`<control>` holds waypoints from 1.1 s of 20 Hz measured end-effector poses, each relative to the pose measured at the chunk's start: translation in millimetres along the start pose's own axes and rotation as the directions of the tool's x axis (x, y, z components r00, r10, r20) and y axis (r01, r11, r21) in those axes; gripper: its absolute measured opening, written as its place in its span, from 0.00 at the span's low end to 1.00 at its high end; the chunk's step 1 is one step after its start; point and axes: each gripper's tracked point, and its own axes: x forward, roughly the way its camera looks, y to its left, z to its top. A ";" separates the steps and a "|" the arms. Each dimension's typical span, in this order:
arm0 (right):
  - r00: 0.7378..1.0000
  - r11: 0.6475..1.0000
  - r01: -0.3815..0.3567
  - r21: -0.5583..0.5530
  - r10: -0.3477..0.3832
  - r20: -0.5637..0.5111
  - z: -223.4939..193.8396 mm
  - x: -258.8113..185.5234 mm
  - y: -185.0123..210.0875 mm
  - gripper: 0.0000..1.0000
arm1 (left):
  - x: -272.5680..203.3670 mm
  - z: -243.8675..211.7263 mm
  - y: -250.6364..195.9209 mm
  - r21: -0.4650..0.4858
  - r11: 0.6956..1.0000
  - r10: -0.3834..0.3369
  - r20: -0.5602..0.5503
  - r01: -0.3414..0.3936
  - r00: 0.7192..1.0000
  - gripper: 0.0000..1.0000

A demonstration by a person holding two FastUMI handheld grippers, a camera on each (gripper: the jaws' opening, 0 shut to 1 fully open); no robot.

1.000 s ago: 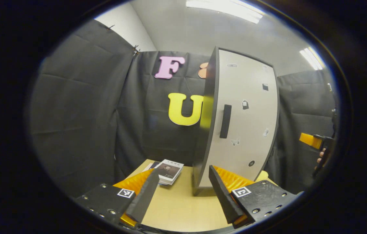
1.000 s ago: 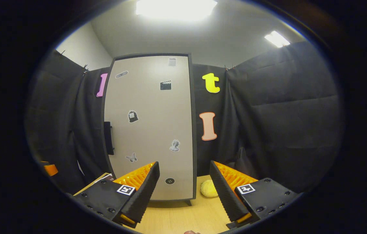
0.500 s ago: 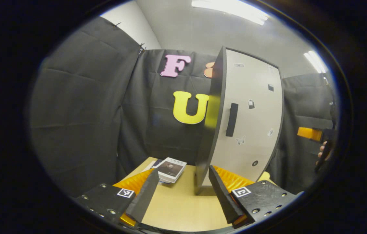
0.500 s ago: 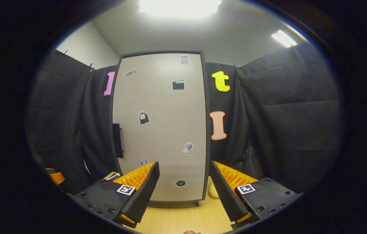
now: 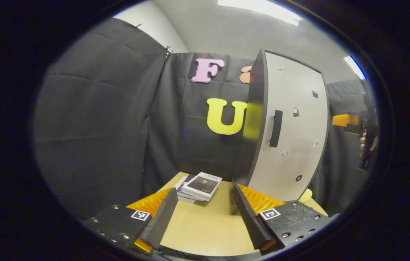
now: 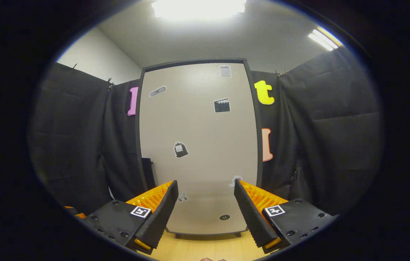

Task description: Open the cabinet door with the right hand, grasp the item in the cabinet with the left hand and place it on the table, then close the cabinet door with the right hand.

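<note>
Cabinet door [image 6: 197,145] is closed, standing square ahead of the right tool [image 6: 205,214], whose fingers are spread with nothing between them. Door handle [image 5: 276,128], a vertical bar, sits at the door's left edge, left of the right tool's line. Left tool [image 5: 202,217], likewise spread, hangs low over the surface [image 5: 201,228]; the item is presumably inside the cabinet, unseen.

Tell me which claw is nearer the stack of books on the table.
Left. The left claw hangs open just short of the books; the right claw faces the cabinet door, off to the side.

My left tongs [image 5: 203,214] and right tongs [image 6: 205,214] carry black screwed plates, each with a square black-and-white marker, lower middle of frame
</note>
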 end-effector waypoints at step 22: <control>0.992 0.995 -0.070 -0.069 0.063 -0.105 -58.0 143.2 138.8 0.98 | -22.1 -16.9 87.2 0.008 0.988 0.157 -0.050 -0.157 0.986 0.93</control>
